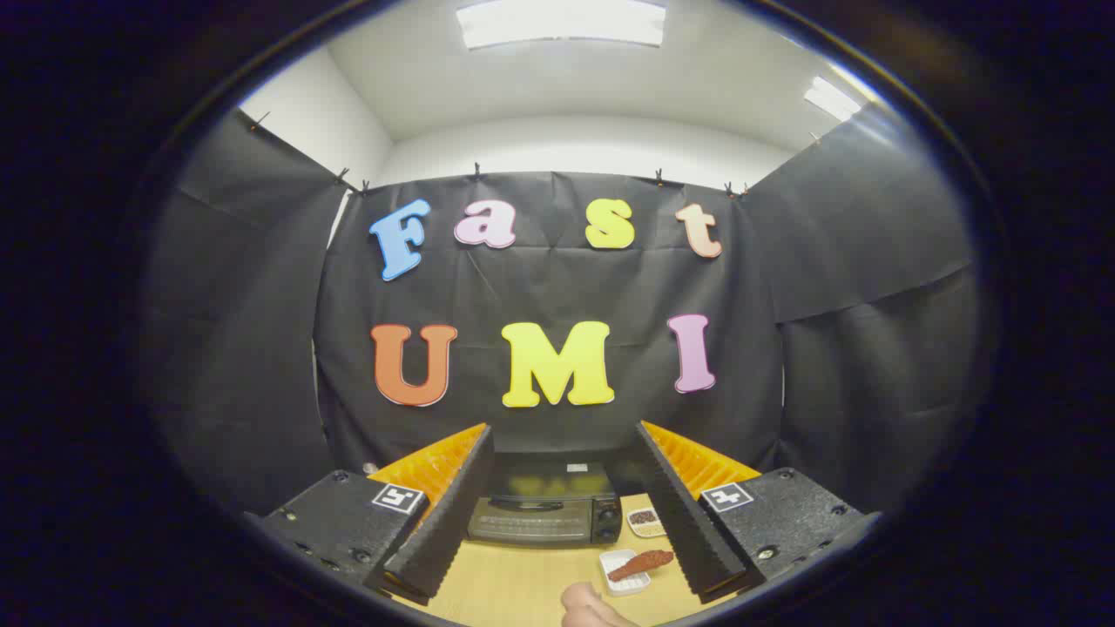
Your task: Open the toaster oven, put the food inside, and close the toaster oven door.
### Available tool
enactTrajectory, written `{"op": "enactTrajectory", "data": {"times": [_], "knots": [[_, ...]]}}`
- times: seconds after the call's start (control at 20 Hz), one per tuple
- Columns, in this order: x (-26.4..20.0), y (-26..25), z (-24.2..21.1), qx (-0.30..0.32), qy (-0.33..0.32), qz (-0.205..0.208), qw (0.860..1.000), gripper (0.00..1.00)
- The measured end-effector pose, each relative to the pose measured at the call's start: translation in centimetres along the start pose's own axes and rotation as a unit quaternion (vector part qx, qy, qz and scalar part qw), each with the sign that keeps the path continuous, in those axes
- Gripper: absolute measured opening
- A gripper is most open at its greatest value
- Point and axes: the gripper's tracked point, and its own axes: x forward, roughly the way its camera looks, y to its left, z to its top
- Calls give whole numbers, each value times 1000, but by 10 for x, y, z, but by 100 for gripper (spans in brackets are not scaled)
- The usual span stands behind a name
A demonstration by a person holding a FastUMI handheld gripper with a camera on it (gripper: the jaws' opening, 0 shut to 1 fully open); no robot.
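On the pale wooden bench (pixel 514 579), beyond the wide-spread, empty claw (pixel 557 557), the black toaster oven (pixel 544 514) is sitting shut. The reddish-brown strip of food (pixel 640 564) is lying on a small white tray (pixel 623 582) nearer by, probably light and soft; grasping it mid-length looks safest.

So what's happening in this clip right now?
A person is holding the gripper above a wooden table, its fingers spread wide and gripping nothing. Beyond the fingers sits the toaster oven, its door shut. A small white tray holding a reddish piece of food lies nearer, by the right finger, with a small dish next to the oven. Part of a hand shows just below the tray. Nothing has been picked up or opened yet.
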Motion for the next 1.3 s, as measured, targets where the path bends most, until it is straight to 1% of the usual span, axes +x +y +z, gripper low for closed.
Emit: {"op": "enactTrajectory", "data": {"times": [0.1, 0.25, 0.7, 0.85, 1.0, 1.15, 1.2, 1.3], "knots": [[0, -3, 5, 10, -13, -4, 1000, 100], [-1, -10, 6, 5, -23, -13, 1000, 100], [12, -11, -15, 5, 1, -14, 1000, 100], [24, -9, -24, 2, 4, -11, 1000, 100], [50, 3, -38, -7, 0, 6, 1000, 100], [85, 5, -67, -39, 15, 3, 999, 100], [97, 12, -80, -40, 25, 9, 999, 100], [119, 23, -109, -23, 55, 30, 998, 100]]}}
